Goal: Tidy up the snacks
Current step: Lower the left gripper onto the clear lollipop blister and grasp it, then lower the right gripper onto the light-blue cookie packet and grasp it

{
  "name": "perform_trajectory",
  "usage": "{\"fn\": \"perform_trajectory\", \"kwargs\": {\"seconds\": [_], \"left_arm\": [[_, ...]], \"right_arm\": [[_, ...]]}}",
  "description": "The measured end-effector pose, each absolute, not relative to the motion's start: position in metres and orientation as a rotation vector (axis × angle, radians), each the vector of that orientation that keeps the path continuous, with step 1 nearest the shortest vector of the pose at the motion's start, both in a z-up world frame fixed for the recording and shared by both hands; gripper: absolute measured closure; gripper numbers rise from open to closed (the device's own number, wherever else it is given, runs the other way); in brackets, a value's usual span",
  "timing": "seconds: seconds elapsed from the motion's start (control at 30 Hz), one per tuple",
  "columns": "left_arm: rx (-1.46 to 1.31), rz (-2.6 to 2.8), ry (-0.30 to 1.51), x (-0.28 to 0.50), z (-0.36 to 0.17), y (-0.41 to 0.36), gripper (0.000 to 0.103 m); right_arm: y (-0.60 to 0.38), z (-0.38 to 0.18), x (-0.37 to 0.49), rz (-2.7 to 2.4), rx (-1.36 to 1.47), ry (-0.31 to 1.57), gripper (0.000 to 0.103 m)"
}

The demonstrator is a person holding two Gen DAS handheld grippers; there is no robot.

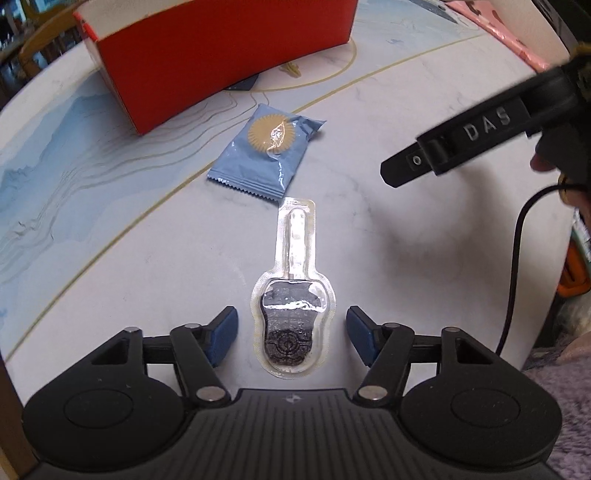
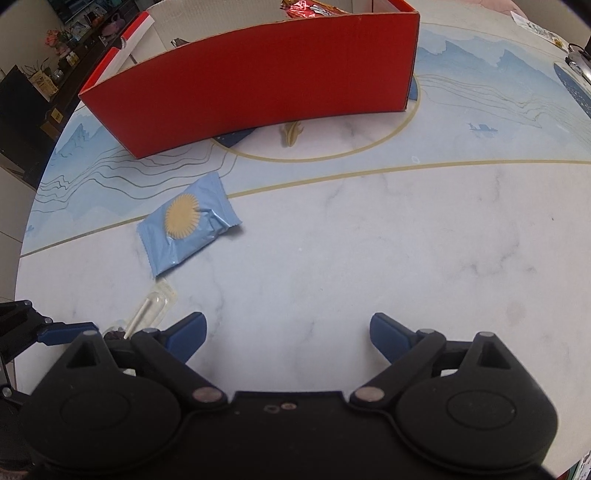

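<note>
Jaws of the left gripper (image 1: 291,332) straddle the clear-wrapped lollipop (image 1: 293,317) on the table (image 1: 406,258), not yet pinching; the right gripper (image 2: 288,332) gapes empty. Slick plastic might slip sideways.

Taking the box (image 2: 251,85) as the landmark: it stands on the table (image 2: 406,240), at its far side. The snack packet (image 2: 186,229) lies flat on the table in front of the box, apart from it. The wrapped lollipop (image 1: 293,295) lies nearer still, its stick end just short of the packet and pointing toward the box. Its head lies between the left gripper (image 1: 291,332) fingers, neither touching it. The right gripper (image 2: 288,336) hangs over bare table, right of the lollipop. A wrapper (image 2: 314,7) shows inside the box.
</note>
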State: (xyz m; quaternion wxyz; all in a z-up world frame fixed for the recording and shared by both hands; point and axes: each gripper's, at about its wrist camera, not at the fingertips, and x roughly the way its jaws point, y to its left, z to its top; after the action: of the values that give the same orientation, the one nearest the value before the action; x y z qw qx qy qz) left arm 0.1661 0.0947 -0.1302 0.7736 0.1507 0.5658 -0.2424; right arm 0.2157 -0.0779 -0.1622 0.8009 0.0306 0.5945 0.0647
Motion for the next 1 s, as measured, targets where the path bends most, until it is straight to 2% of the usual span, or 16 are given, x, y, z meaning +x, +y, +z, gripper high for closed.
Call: {"fn": "perform_trajectory", "kwargs": {"seconds": [0.17, 0.37, 0.63, 1.0], "left_arm": [[0.376, -0.551, 1.192, 0.157, -0.129, 0.087, 0.063], [0.341, -0.531, 1.185, 0.158, -0.128, 0.094, 0.064], [0.154, -0.424, 1.213, 0.171, -0.126, 0.125, 0.065], [-0.024, -0.262, 1.208, 0.172, -0.119, 0.176, 0.065]], "right_arm": [[-0.072, -0.162, 0.219, 0.146, 0.037, 1.272, 0.008], [-0.055, -0.159, 0.229, 0.195, -0.009, 1.263, 0.008], [-0.021, -0.161, 0.260, 0.251, -0.089, 1.235, 0.008], [0.026, -0.188, 0.281, 0.330, -0.251, 1.258, 0.006]]}}
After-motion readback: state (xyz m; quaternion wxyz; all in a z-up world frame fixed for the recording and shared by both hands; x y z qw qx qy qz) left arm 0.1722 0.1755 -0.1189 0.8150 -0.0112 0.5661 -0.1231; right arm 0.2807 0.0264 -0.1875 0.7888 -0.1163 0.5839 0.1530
